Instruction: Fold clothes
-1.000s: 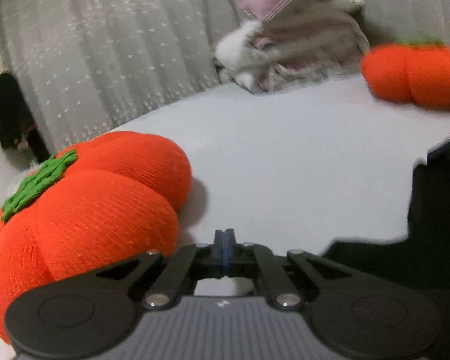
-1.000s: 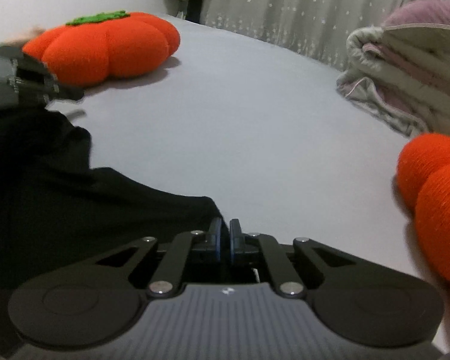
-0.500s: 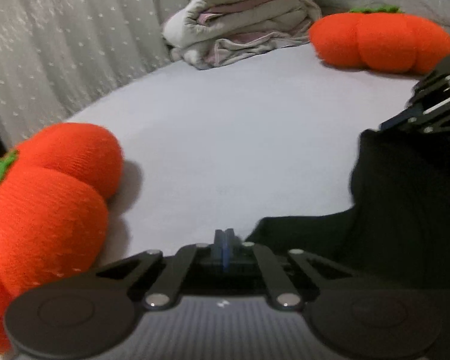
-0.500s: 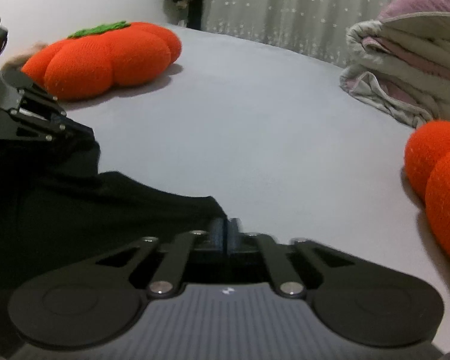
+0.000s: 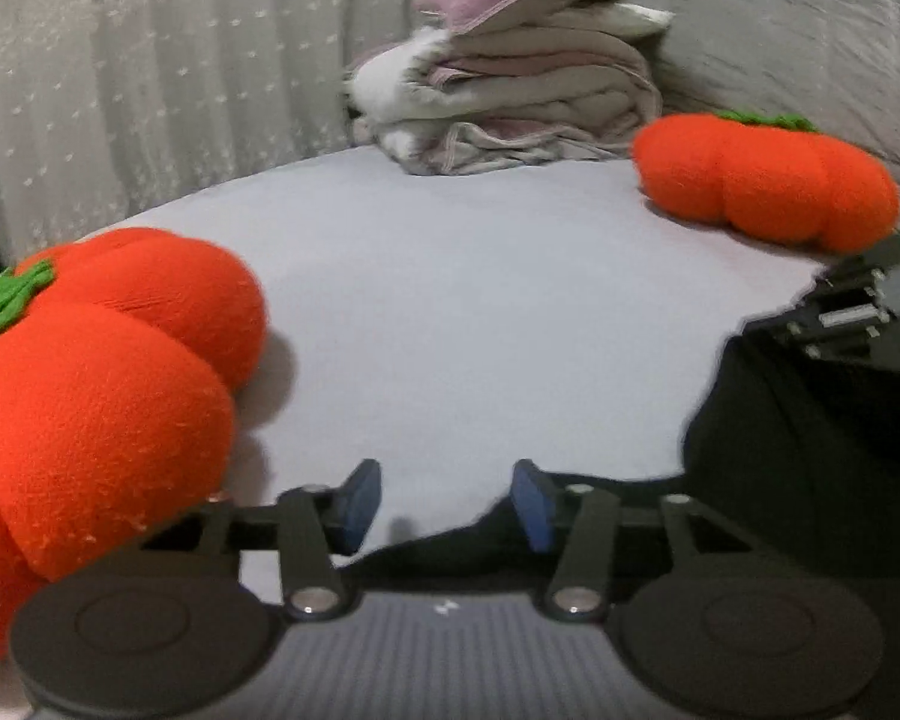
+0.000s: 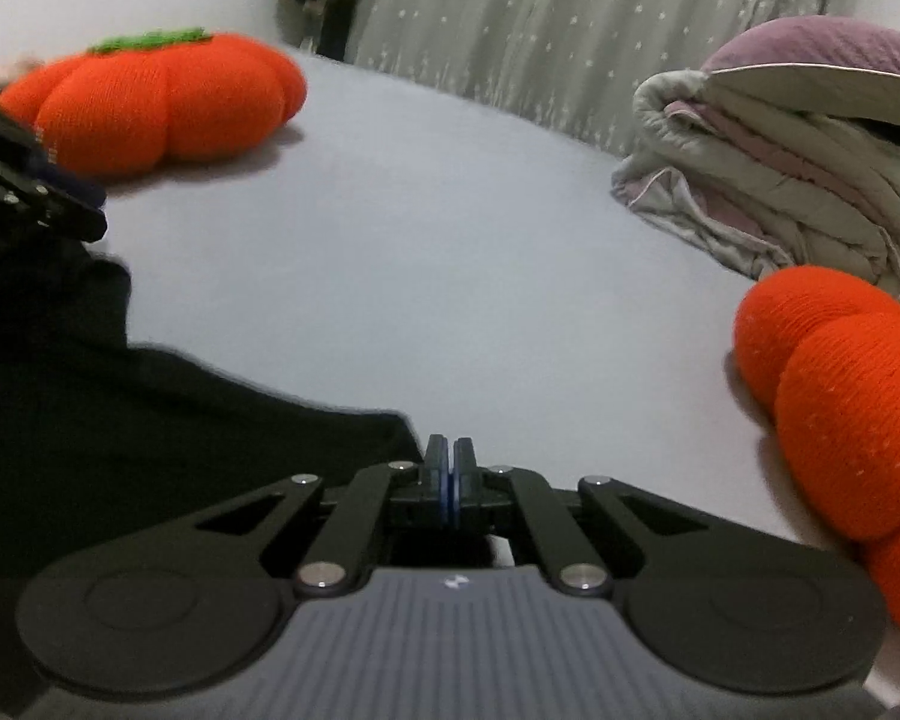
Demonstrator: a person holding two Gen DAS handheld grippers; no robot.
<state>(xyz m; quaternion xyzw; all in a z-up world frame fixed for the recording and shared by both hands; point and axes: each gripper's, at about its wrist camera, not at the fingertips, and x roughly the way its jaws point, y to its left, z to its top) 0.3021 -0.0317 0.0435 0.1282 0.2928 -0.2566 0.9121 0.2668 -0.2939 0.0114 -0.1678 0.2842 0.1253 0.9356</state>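
The left gripper (image 5: 447, 504) is held low over the bed (image 5: 480, 300), its fingers (image 5: 357, 501) spread wide above the edge of the black garment (image 5: 810, 450). The right gripper (image 6: 450, 474) is seen pressed closed at the garment's (image 6: 120, 432) corner; whether cloth is pinched cannot be told. The garment is cut off below and its shape is lost in darkness.
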